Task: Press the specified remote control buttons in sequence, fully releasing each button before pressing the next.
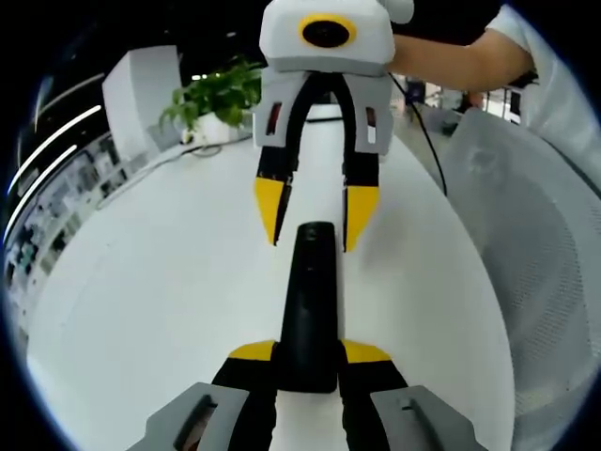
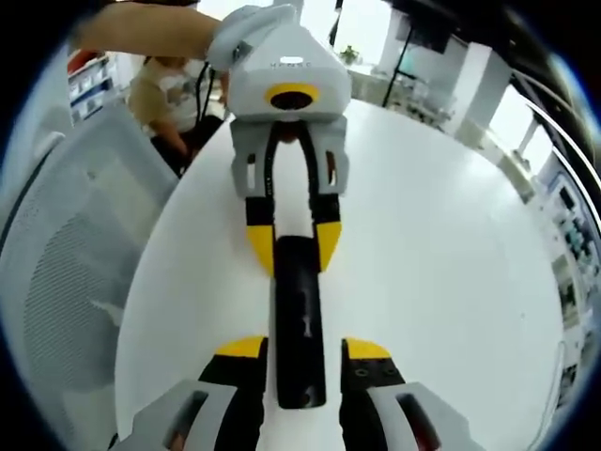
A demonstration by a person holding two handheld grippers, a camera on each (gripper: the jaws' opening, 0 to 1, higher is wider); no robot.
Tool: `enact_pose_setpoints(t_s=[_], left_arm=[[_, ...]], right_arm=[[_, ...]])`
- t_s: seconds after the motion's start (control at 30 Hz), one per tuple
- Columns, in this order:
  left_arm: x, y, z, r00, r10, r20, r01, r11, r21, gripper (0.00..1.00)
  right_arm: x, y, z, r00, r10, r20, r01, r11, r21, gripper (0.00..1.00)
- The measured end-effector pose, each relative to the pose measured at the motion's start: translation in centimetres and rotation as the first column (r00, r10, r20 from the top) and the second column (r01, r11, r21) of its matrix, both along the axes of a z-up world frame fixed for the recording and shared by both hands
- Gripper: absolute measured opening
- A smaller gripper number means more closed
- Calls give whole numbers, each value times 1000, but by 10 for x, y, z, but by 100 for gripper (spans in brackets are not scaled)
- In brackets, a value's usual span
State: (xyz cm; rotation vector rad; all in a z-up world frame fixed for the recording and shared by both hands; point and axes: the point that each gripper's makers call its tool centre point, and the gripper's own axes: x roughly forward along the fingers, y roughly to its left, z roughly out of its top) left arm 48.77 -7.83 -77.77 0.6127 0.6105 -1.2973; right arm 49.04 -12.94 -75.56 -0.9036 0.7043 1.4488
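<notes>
We see a slim black remote [image 1: 310, 305] lying flat on a smooth white table [image 1: 141, 301], a long matte bar with rounded ends and faint small marks along its top face. In the left gripper view its near end sits between the yellow-tipped jaws of the left gripper [image 1: 308, 355], which close snugly against its two sides. The right gripper [image 1: 315, 216] faces it from the far end, its jaws spread, tapered yellow tips standing just either side of the remote's far tip without clearly touching (grey plastic shell, black linkages).

In the right gripper view the remote [image 2: 299, 319] runs straight up the middle. The right gripper [image 2: 300, 352] has its black, yellow-capped jaws apart, with a thin gap showing on each side of the remote. Opposite, the left gripper [image 2: 293, 246] pinches the remote's far end between its yellow tips.

The table is an oval with a clean curved edge, and wide bare surface lies open on both sides of the remote. A grey mesh chair back [image 2: 66, 254] stands close along one edge. At the table's far end we see a leafy green plant [image 1: 218, 94] in a white pot, and a person's bare forearm [image 1: 451, 61] reaches to the right gripper.
</notes>
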Motion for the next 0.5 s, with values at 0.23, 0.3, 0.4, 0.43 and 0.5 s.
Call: enact_pose_setpoints(t_s=[0.23,0.3,0.4,0.43,0.5], left_arm=[[0,0,0,1000,3,3,-3,1000,1,24],[0,0,0,1000,4,3,-4,1000,2,24],[-1,0,1,1000,5,5,-5,1000,3,24],[-1,1,1,1000,6,5,-6,1000,3,24],[-1,1,1,1000,6,6,-6,1000,4,24]], right_arm=[[1,-8,-5,1000,-14,-10,14,1000,-6,27],[1,-10,-7,1000,-15,-10,15,1000,-11,27],[1,-12,-9,1000,-17,-14,16,1000,-15,27],[1,-13,-10,1000,-18,-15,17,1000,-17,27],[1,-15,-12,1000,-18,-22,18,1000,-18,26]])
